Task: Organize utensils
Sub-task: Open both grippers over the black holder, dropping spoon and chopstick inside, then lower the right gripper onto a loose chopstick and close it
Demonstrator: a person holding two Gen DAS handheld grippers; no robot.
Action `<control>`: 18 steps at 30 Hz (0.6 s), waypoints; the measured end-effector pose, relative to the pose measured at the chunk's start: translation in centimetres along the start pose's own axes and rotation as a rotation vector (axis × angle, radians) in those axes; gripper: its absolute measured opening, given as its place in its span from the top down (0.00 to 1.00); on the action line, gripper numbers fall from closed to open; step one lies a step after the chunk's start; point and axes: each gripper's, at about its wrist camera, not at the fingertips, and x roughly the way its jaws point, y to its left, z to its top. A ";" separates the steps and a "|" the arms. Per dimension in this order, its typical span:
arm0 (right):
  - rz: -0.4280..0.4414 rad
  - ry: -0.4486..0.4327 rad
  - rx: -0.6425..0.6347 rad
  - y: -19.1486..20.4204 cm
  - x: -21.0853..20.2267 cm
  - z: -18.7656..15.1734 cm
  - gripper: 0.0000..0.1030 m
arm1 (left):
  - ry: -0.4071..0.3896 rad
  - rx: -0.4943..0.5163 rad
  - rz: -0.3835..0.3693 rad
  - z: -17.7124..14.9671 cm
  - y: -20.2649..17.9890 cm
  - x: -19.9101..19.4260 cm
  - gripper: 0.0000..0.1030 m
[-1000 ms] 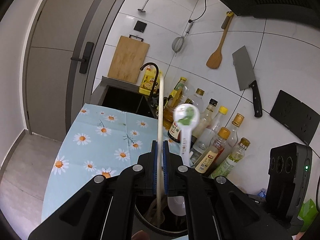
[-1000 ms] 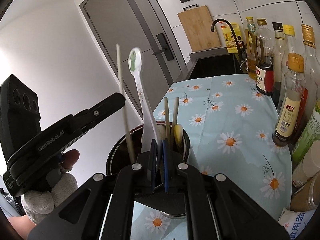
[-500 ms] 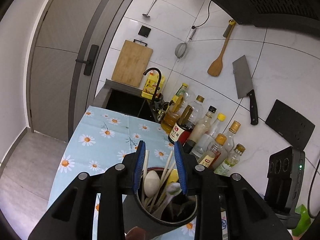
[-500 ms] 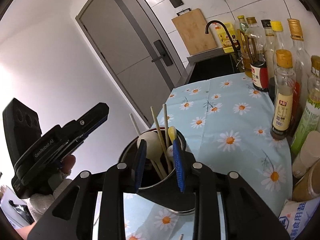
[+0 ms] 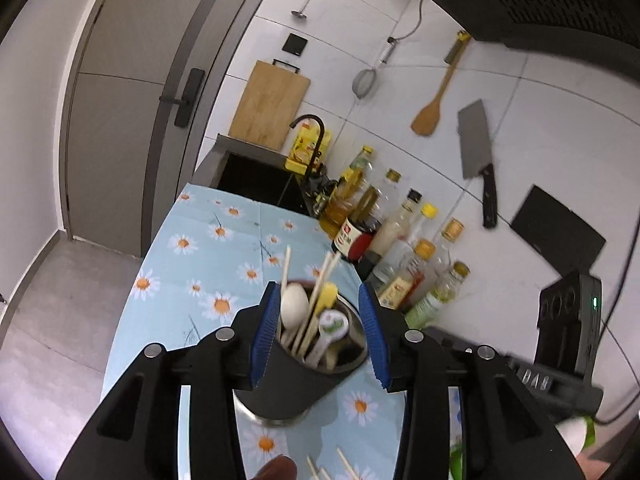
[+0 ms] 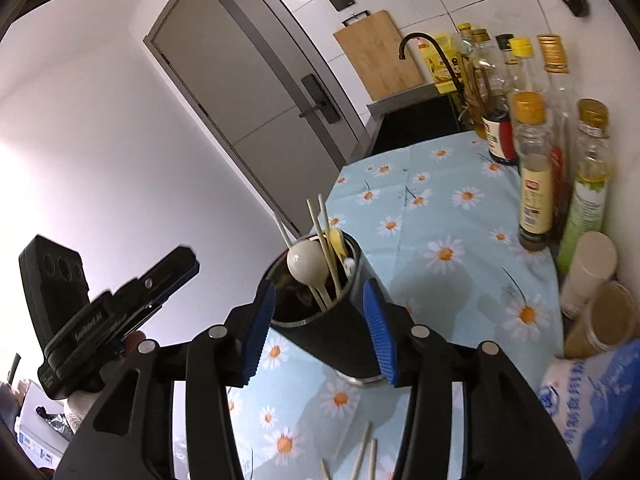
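Observation:
A black utensil holder (image 5: 294, 376) stands on the daisy tablecloth (image 5: 200, 264). It holds a white spoon (image 5: 294, 308), a green-and-white spoon (image 5: 332, 326), a yellow utensil (image 5: 329, 294) and several chopsticks (image 5: 322, 280). My left gripper (image 5: 318, 338) is open and empty, its blue pads either side of the holder's rim. My right gripper (image 6: 322, 330) is open and empty, also framing the holder (image 6: 332, 332). Loose chopsticks lie on the cloth near the front edge in the left wrist view (image 5: 344, 468) and in the right wrist view (image 6: 362, 456).
A row of sauce and oil bottles (image 5: 400, 240) lines the tiled wall. A sink with a black tap (image 5: 308, 124) is at the far end. A cleaver (image 5: 478, 160), a wooden spatula (image 5: 434, 92) and a cutting board (image 5: 270, 106) hang on the wall. Jars and a blue bag (image 6: 596, 392) sit at right.
One second ago my left gripper was shut on a chopstick and my right on the green-and-white spoon. Both opened, the utensils dropped into the holder, and both grippers drew back.

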 end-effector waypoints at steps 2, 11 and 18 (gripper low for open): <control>-0.014 0.018 0.002 0.0 -1.0 -0.4 0.54 | 0.023 0.009 0.001 -0.9 -0.2 -0.7 0.62; -0.013 0.189 0.013 0.2 -1.4 -3.4 0.54 | 0.111 -0.009 0.010 -4.1 0.0 -2.1 0.62; -0.031 0.341 0.063 -0.2 0.1 -6.2 0.54 | 0.177 -0.049 0.025 -7.0 0.9 -2.5 0.62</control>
